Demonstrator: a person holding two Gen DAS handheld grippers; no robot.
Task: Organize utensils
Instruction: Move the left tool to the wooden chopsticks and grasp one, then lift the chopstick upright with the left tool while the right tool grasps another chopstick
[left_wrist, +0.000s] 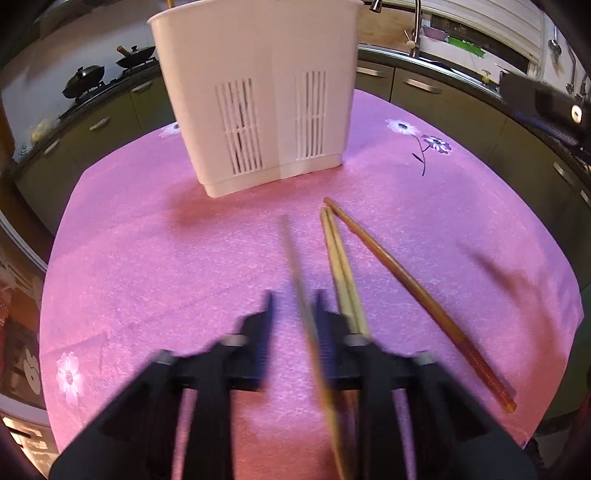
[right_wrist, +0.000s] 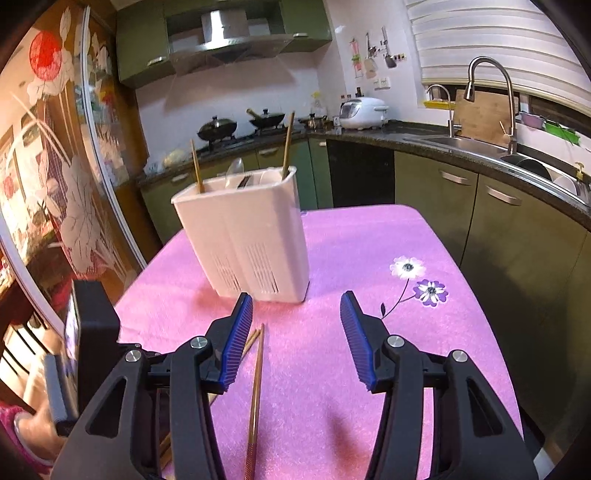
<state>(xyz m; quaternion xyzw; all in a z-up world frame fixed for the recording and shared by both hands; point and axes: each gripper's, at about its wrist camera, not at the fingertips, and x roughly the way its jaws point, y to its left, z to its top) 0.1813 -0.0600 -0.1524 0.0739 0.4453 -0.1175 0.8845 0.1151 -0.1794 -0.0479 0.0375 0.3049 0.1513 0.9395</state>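
Observation:
A white slotted utensil holder (left_wrist: 258, 99) stands at the far side of the pink table mat (left_wrist: 147, 258); in the right wrist view (right_wrist: 243, 240) it holds two upright chopsticks and some spoons. My left gripper (left_wrist: 293, 321) is blurred, with its jaws apart and a blurred chopstick (left_wrist: 306, 302) lying between them against the right finger. A pale chopstick pair (left_wrist: 341, 266) and a reddish-brown chopstick (left_wrist: 410, 284) lie on the mat to its right. My right gripper (right_wrist: 295, 332) is open and empty above the mat, with the reddish-brown chopstick (right_wrist: 256, 384) just right of its left finger.
Green kitchen cabinets and a dark counter with a sink (right_wrist: 480, 147) and faucet run along the right. Woks sit on a stove (right_wrist: 240, 129) behind the table. A glass door with a flower pattern (right_wrist: 55, 184) is at the left.

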